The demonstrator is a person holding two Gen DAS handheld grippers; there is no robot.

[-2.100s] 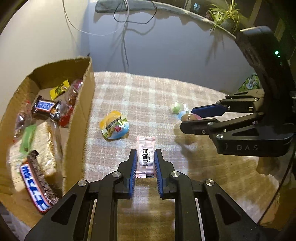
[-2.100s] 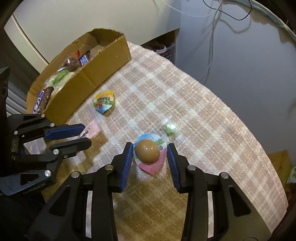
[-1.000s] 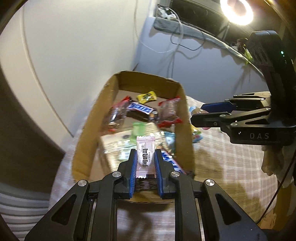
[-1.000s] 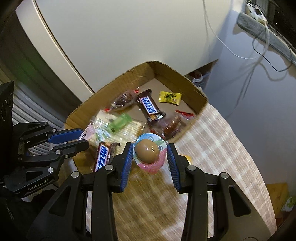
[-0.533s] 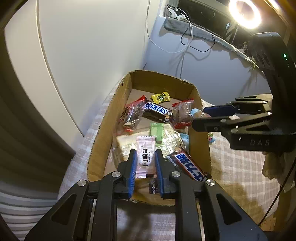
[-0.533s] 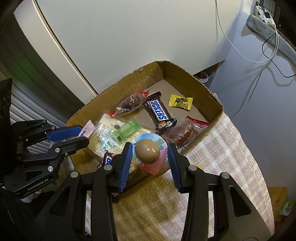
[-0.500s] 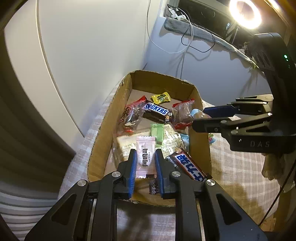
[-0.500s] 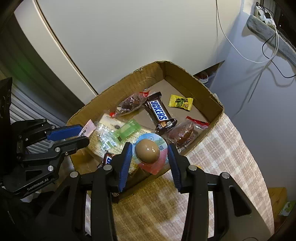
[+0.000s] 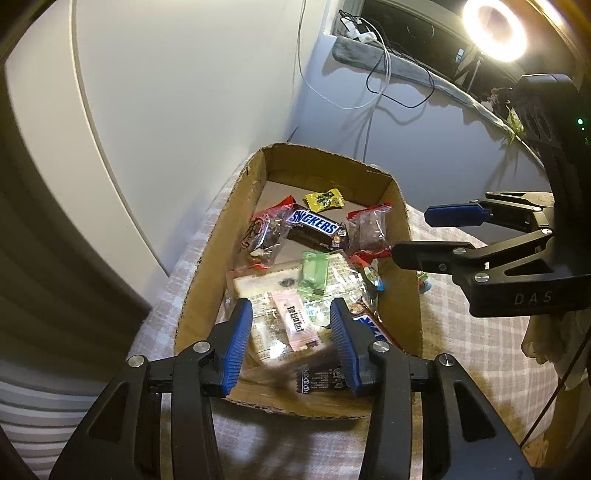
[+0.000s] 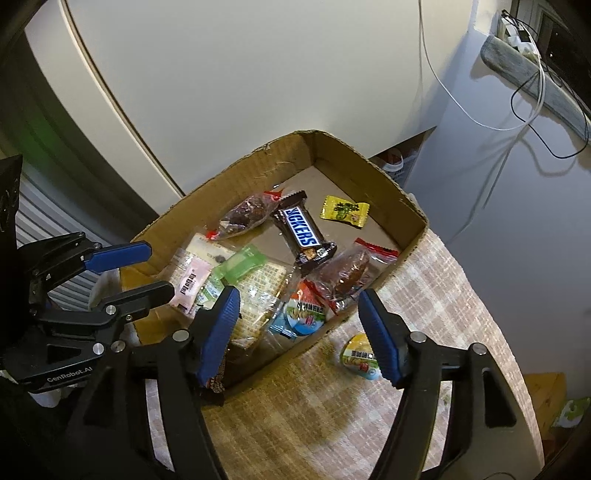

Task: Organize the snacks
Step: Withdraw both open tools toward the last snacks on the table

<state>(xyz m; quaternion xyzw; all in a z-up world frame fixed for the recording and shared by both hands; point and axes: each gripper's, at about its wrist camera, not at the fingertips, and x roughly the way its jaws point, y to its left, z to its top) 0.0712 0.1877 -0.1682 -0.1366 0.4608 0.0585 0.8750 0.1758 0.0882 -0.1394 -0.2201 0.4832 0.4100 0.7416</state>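
Observation:
A cardboard box (image 9: 400, 206) of snacks stands on the checked tablecloth. My left gripper (image 9: 291, 310) hovers over its near end, jaws opening. The pink packet (image 9: 295, 325) lies loose on a clear cracker bag below, touching neither pad. My right gripper (image 10: 298, 297) hangs over the box's (image 10: 369, 173) right wall, jaws opening and bare. The round jelly cup (image 10: 304, 315) rests inside against that wall. The pink packet (image 10: 192, 280) lies by the left gripper (image 10: 157, 269); the right gripper (image 9: 413, 236) shows at the right of the left wrist view.
Inside the box lie a Snickers bar (image 10: 301, 230), a yellow candy (image 10: 343, 210), a green packet (image 9: 314, 273) and red-edged clear bags. Another jelly cup (image 10: 360, 356) sits on the cloth outside. A white wall stands behind, and a ring light (image 9: 493, 27) glows far right.
Both grippers carried their snacks from the cloth to over the box, then opened. The pink packet and the jelly cup dropped out of the jaws into the box.

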